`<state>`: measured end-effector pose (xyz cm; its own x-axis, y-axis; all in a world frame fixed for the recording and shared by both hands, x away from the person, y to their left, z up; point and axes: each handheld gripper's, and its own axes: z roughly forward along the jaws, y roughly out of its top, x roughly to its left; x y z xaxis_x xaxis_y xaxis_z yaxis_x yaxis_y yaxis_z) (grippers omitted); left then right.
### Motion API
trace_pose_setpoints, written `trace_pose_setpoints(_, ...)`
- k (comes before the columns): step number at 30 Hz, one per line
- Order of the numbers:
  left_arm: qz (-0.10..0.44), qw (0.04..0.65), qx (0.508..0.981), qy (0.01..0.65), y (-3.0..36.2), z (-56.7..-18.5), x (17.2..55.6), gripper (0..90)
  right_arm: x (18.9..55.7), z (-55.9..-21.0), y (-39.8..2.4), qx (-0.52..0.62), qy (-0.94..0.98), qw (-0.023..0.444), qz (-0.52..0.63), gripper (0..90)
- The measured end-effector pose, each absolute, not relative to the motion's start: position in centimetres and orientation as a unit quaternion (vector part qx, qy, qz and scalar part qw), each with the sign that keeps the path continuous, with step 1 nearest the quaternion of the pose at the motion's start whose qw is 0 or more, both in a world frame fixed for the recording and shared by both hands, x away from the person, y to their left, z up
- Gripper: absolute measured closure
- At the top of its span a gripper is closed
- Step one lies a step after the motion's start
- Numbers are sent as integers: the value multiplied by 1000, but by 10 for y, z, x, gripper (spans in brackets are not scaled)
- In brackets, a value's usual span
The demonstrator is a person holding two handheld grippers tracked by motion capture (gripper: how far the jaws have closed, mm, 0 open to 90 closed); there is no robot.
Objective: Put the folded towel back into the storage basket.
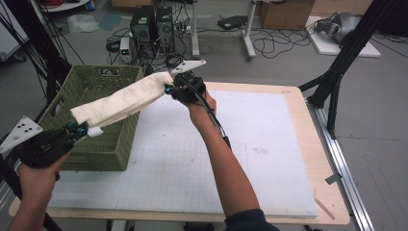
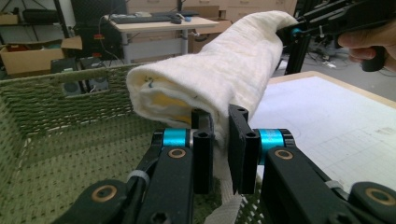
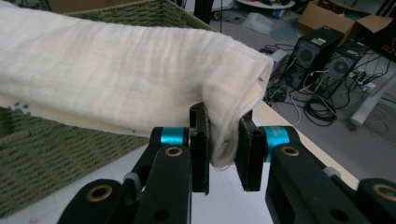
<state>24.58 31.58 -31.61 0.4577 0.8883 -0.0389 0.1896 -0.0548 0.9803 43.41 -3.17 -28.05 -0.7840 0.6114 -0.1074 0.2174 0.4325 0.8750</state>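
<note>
A folded cream towel point(image 1: 120, 101) is hanging in the air, stretched between the two grippers above the near-right rim of a green woven basket point(image 1: 94, 144). In the high view it is running from about eight o'clock up towards two o'clock, its lower end at the left gripper point(image 1: 79, 129) and its upper end at the right gripper point(image 1: 168, 89).

The left gripper is sitting at the nine o'clock side of the table point(image 1: 317, 144), a hand point(image 1: 36, 180) wrapping its black body. In the left gripper view its jaws are standing narrow and pinching the towel's end point(image 2: 219, 135), with a fold of cloth trailing down between them. Past the jaws the towel is bulging thick and rolled, yellowish inner layers showing at its open edge, and the basket's mesh wall is spreading out at nine o'clock.

The right gripper is being held near the table's far edge, at about twelve o'clock of the white grid mat point(image 1: 231, 163), with a forearm point(image 1: 226, 168) reaching in from six o'clock. In the right gripper view its jaws are likewise closing narrowly on the towel's corner point(image 3: 224, 140), cloth bunching between the pads. The towel is stretching away to ten o'clock, the basket lying beneath it. Computer towers point(image 3: 322, 58) and loose cables point(image 3: 317, 107) are sitting on the floor at two o'clock.
</note>
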Motion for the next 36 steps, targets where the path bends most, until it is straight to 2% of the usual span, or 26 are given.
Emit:
trace_pose_setpoints(22, 354, 514, 629, 463, 372, -326, 234, 809, 465, -277, 82, 210, 839, 204, 458, 783)
trace_pose_setpoints(36, 366, 489, 626, 484, 389, -326, 242, 809, 481, -285, 119, 209, 846, 203, 447, 782)
